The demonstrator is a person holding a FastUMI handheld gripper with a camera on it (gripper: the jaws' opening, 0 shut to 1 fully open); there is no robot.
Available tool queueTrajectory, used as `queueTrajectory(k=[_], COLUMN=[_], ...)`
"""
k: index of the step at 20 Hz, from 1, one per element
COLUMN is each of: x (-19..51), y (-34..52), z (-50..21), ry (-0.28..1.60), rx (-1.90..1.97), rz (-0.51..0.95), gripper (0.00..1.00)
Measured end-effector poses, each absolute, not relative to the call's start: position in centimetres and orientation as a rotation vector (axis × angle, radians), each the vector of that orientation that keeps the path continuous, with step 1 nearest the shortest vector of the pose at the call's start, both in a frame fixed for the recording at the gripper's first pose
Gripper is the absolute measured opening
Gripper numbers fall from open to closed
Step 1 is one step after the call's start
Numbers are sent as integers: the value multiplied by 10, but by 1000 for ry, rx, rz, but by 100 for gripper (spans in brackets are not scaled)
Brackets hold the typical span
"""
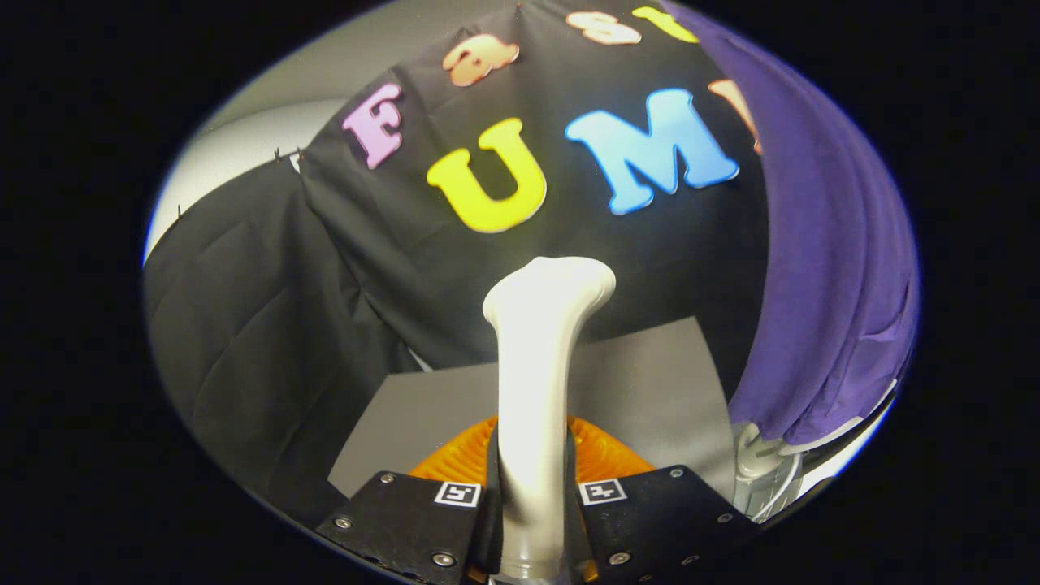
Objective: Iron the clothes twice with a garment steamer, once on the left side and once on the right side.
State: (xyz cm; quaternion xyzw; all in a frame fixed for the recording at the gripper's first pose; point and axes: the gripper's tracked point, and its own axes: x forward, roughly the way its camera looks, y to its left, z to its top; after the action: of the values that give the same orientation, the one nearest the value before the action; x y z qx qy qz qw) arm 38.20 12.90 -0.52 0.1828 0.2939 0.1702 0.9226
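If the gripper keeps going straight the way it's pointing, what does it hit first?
Probably the black cloth wall. The gripper is shut on the white steamer, whose head leads; the purple garment hangs off to the side. Depth is unclear.

Booth backdrop, my view forward.
I see black cloth wall [268, 309] creased, pinned along its top; pale wall [244, 138] behind; grey floor panel [650, 382] below.

A recording booth rather than a home: walled in with creased black cloth [244, 317] pinned up against a plain pale wall [244, 146]. Set up for steaming, with a purple garment [821, 301] hung beside a bare grey tabletop [650, 382]
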Motion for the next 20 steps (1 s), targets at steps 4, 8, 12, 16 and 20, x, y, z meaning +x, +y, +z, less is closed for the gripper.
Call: queueTrajectory(k=[4,8,12,16,20], x=[340,303,267,234,216], y=[106,83,61,44,25], z=[10,24,38,48,62], ry=[536,451,390,374,343], rx=[367,345,312,291,260], rz=[339,320,300,295,286], gripper=[30,30,30,30,30])
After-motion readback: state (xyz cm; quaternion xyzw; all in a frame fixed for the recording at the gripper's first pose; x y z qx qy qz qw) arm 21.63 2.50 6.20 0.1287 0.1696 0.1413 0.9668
